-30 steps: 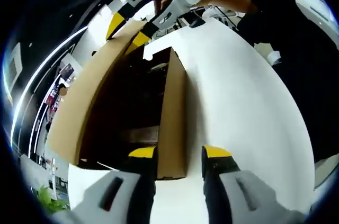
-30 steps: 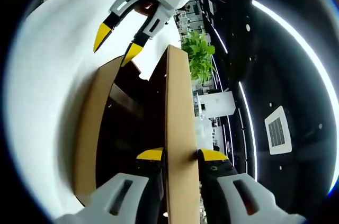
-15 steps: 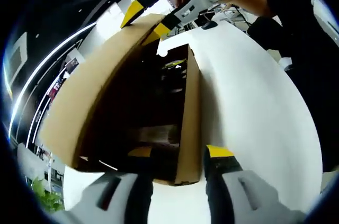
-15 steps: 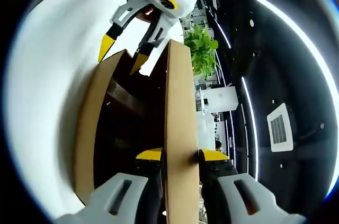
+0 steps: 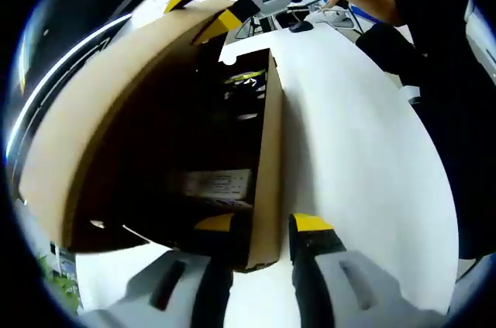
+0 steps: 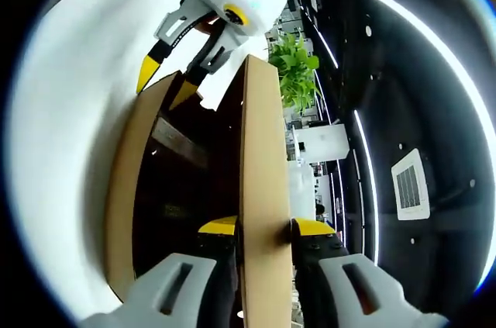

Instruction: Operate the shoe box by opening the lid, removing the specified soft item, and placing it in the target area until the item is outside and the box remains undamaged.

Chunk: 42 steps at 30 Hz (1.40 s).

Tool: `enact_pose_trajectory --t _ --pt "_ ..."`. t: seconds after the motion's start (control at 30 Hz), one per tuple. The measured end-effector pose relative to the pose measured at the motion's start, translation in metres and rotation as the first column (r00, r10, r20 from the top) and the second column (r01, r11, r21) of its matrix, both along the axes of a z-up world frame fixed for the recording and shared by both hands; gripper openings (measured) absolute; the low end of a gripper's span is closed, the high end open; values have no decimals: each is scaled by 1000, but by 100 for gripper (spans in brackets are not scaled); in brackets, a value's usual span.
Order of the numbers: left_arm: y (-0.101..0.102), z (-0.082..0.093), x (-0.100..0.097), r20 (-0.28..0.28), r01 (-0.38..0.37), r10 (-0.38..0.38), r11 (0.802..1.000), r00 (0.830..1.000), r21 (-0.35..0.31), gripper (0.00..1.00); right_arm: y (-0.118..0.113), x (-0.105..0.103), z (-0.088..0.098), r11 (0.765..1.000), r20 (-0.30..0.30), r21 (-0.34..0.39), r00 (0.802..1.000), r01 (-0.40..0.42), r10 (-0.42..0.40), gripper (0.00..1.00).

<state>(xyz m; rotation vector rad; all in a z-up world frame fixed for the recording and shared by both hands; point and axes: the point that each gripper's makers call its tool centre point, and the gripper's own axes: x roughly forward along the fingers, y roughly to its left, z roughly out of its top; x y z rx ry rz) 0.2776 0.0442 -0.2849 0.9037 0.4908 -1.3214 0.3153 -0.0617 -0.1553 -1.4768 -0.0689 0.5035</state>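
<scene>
Shoe box (image 5: 260, 181) sat on the white desk (image 5: 356, 157), lid (image 5: 101, 119) raised on its hinge side and standing steeply over the open box.

Right gripper (image 6: 265, 227): jaws clamped on the lid's free edge, one yellow-tipped jaw on each face of the cardboard. In the right gripper view the lid (image 6: 263, 188) ran edge-on straight up from the jaws, with the dark box interior (image 6: 186, 188) to its left. In the left gripper view the same gripper (image 5: 208, 4) showed at the top, pinching the far end of the lid, a person's hand behind it.

Left gripper (image 5: 262, 223): jaws straddled the near wall of the box, one tip inside and one outside on the desk side. Could not tell whether the tips pressed on the cardboard or stood slightly off it. In the right gripper view it (image 6: 163, 84) appeared at the top, jaws apart, tips at the far end of the box.

Inside the box it was dark. A white label (image 5: 217, 184) showed on the inner wall, and a small yellow-green item (image 5: 244, 78) lay at the far end; too dim to identify. Nothing lay out on the desk beside the box.

A green plant (image 6: 294, 72) stood past the lid's far end.
</scene>
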Motion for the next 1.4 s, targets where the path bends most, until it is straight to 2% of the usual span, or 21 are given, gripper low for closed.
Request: enact_pose_trajectory --t 0.1,0.23,0.3,0.4,0.53,0.63,0.73,0.93,1.4 --pt "-1 -3 -3 5 25 -25 1000 1000 13 26 0 0 0 1000 -1 2 1000 0 0 25" --pt "-5 -8 -4 -20 27 -27 999 999 27 24 1 1 0 1000 2 -2 1000 5 -5 25" --pt "-4 -8 -4 -4 46 -46 998 999 42 22 1 2 1 1000 3 -2 1000 5 -5 25" --pt "-2 -11 -2 21 64 -67 992 998 112 18 1 4 3 1000 6 -5 1000 13 -13 25" --pt "-2 -12 4 2 57 -58 986 998 158 9 1 7 4 1000 10 -3 1000 25 -25 25" --pt "-3 -14 2 -46 84 -78 984 996 159 7 1 7 4 999 10 -9 999 31 -30 25" --pt "-3 -14 1 -49 100 -94 983 994 152 6 0 7 4 999 10 -14 999 35 -35 25" --pt "-3 -15 0 -98 89 -76 988 992 128 4 0 7 3 999 18 -12 999 37 -37 25" --pt "-2 -15 0 -98 83 -71 988 993 127 4 2 13 7 1000 35 -7 999 31 -30 24"
